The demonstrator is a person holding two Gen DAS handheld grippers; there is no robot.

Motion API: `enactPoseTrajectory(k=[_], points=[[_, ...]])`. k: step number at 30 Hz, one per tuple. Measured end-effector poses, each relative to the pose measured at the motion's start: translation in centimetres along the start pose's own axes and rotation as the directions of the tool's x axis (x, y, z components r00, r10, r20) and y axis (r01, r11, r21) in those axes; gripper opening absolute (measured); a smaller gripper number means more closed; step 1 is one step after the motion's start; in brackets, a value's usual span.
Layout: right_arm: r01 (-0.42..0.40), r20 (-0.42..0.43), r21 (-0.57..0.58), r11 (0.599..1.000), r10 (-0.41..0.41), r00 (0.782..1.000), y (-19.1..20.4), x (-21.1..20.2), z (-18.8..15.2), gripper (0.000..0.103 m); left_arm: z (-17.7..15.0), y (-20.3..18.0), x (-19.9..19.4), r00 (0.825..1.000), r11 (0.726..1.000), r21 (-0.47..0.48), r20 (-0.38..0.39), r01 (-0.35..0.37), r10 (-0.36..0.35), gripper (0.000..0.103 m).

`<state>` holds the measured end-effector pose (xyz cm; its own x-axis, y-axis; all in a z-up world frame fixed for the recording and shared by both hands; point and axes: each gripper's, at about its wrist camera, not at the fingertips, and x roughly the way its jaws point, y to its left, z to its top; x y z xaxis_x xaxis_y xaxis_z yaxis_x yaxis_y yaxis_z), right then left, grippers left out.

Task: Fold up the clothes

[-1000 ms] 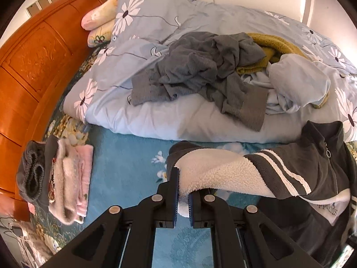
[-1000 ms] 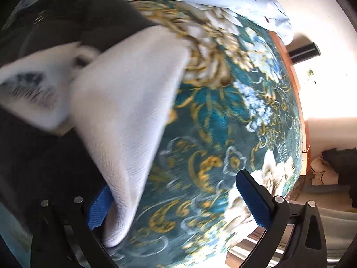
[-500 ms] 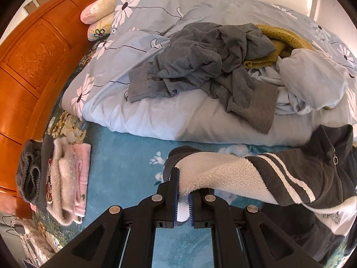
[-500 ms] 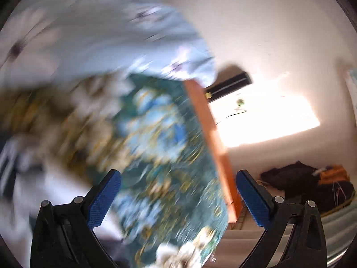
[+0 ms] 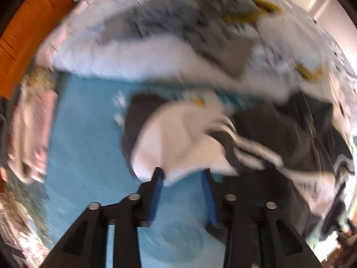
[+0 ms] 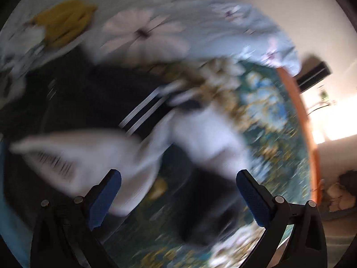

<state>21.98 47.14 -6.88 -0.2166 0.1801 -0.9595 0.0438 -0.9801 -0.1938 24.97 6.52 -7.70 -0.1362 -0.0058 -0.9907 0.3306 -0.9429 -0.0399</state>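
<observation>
A dark fleece-lined jacket point(image 5: 290, 131) sprawls across the teal bedspread point(image 5: 89, 134) at centre and right of the left wrist view, its white lining turned outward and two white stripes crossing a sleeve. The left claw point(image 5: 183, 176), at lower centre, stands parted, its blue pads point(image 5: 156, 192) flanking the edge of the white lining; heavy blur makes it hard to say whether either pad touches the cloth. Along the top of that frame a pale floral duvet point(image 5: 133, 55) carries a heap of grey clothing point(image 5: 189, 17) with a mustard piece point(image 5: 252, 11) at upper right. A stack of folded pink and beige garments point(image 5: 31, 138) sits at the left edge, below the orange wooden headboard point(image 5: 26, 29). In the right wrist view the right claw point(image 6: 178, 192) is spread wide with nothing between its pads, hovering over the same jacket point(image 6: 89, 93), which fills the centre and left of the frame. The bed's orange frame point(image 6: 301, 122) curves down the right.
</observation>
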Motion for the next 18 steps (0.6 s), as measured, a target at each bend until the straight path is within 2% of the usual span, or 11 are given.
enactPoseTrajectory(k=[2, 5, 7, 12, 13, 14, 16, 18], points=[[-0.075, -0.054, -0.017, 0.997, 0.074, 0.996, 2.7, 0.3, -3.0, 0.103, -2.3, -0.9, 2.1, 0.996, 0.998, 0.012, -0.075, 0.058, -0.056, 0.051], [-0.147, -0.148, 0.002, 0.989, 0.146, 0.978, 5.9, 1.2, -6.8, 0.103, -4.4, -2.0, 5.2, 0.979, 0.991, -0.004, -0.150, 0.136, -0.135, 0.051], [-0.191, -0.197, 0.041, 0.981, 0.196, 0.961, 7.4, 1.8, -8.5, 0.103, -5.1, -2.8, 7.0, 0.976, 0.990, -0.008, -0.169, 0.141, -0.140, 0.054], [-0.229, -0.222, -0.023, 0.973, 0.218, 0.950, 10.2, 1.3, -10.8, 0.103, -5.3, -3.5, 9.6, 0.961, 0.978, -0.083, -0.188, 0.193, -0.205, 0.053], [-0.233, -0.224, -0.036, 0.972, 0.220, 0.949, 10.6, 1.2, -11.2, 0.103, -5.2, -3.7, 9.5, 0.960, 0.976, -0.084, -0.180, 0.202, -0.214, 0.045], [-0.238, -0.226, -0.048, 0.970, 0.221, 0.949, 11.1, 1.1, -11.5, 0.103, -5.1, -4.0, 9.3, 0.962, 0.977, -0.073, -0.173, 0.201, -0.211, 0.028], [-0.239, -0.229, -0.071, 0.968, 0.218, 0.949, 12.0, 1.0, -12.3, 0.103, -5.1, -4.3, 8.7, 0.962, 0.976, -0.074, -0.167, 0.206, -0.216, 0.014], [-0.228, -0.227, -0.088, 0.970, 0.204, 0.952, 13.0, 1.2, -13.3, 0.103, -5.3, -4.3, 8.0, 0.959, 0.972, -0.091, -0.167, 0.216, -0.228, 0.011]])
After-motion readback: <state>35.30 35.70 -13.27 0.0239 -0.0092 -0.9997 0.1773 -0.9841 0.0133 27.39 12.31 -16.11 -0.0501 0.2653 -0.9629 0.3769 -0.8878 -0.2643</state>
